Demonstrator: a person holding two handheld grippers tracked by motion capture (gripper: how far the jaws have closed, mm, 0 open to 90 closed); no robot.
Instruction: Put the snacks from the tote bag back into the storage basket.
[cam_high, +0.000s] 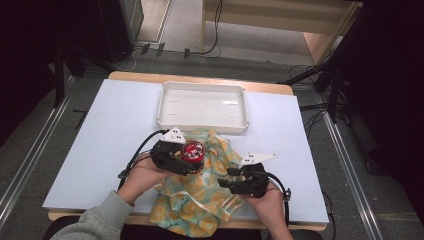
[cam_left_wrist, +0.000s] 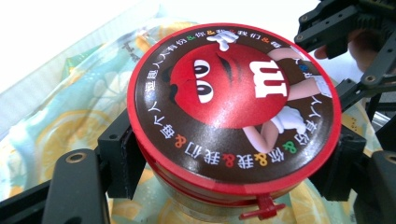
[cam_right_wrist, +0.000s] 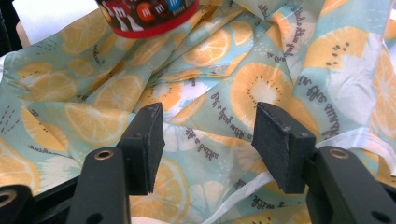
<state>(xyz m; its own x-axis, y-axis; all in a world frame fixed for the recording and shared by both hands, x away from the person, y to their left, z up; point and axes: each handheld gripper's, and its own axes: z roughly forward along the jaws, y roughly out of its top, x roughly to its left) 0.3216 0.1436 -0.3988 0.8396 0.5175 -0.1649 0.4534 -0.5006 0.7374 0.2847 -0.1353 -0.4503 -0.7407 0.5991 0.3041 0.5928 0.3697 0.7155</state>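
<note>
Slip risk first: left gripper (cam_high: 187, 161) clamps the red candy tub (cam_left_wrist: 231, 109) just under its lid, both pads pressed on the round wall, tub held over the lemon-print cloth bag (cam_high: 200, 192) near the table's middle. Smooth curved side plus a narrow bite, so a tilt could roll it out onto the bag or the white board (cam_high: 100, 145). Small red tab (cam_left_wrist: 264, 208) at the lid's near rim juts out; a snag there could pop the lid. Right gripper (cam_right_wrist: 208, 140) sits right of the tub, jaws apart over bag fabric, nothing pinched; closing blind could grab a loose fold or the white strap (cam_right_wrist: 345, 140) instead of the bag's mouth. White tray (cam_high: 202, 107) lies empty at the far side.

Hard to tell: bag opening is lost in the wrinkles, tub's base is cut off, contents unseen. Bag's near edge hangs off the table.
</note>
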